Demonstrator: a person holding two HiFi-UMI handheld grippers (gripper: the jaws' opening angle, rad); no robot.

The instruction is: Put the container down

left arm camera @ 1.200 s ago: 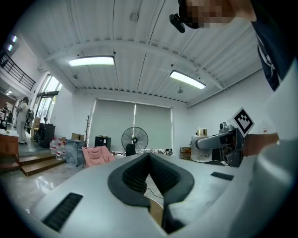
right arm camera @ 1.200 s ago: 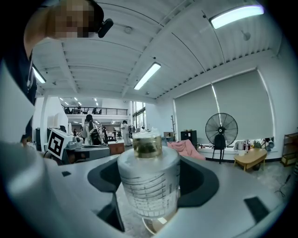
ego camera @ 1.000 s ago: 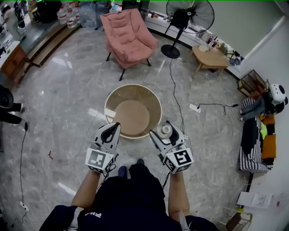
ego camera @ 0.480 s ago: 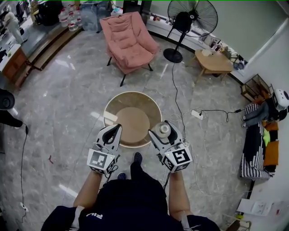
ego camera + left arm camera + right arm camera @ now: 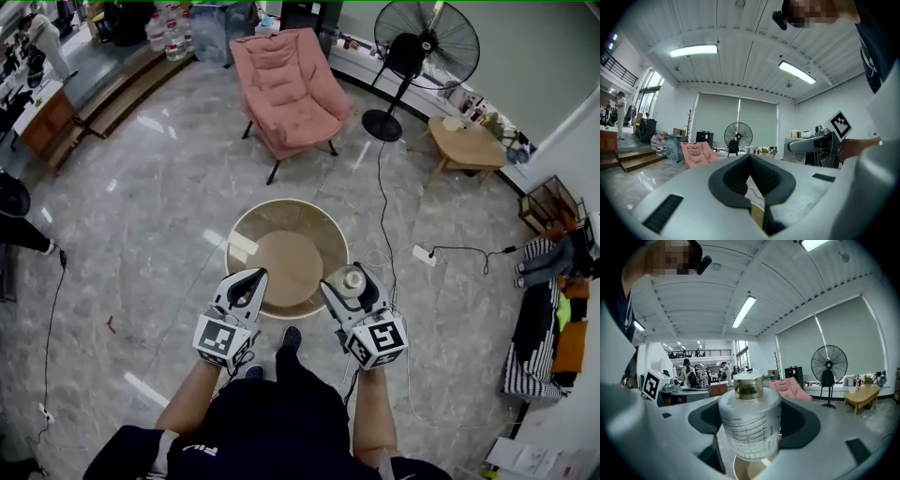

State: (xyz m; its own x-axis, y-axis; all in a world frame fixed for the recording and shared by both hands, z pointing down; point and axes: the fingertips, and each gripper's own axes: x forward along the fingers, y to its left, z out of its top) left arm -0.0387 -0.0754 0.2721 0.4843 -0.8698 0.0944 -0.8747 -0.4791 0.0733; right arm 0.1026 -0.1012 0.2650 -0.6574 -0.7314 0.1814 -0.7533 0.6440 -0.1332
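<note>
Round table point(image 5: 281, 248) ahead and left, below; over its near right rim, right hand-held gripper point(image 5: 348, 283) clamped on upright clear container point(image 5: 749, 420); left hand-held gripper point(image 5: 253, 277) closed, empty, alongside

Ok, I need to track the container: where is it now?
The container is clamped in the right tool, held over the round table's right edge in the head view.

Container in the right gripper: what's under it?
The container, held in the right gripper, hangs over the round table near its right edge; tan wood shows below it. Its base and the spot directly beneath are covered by the fingers and the container itself.
</note>
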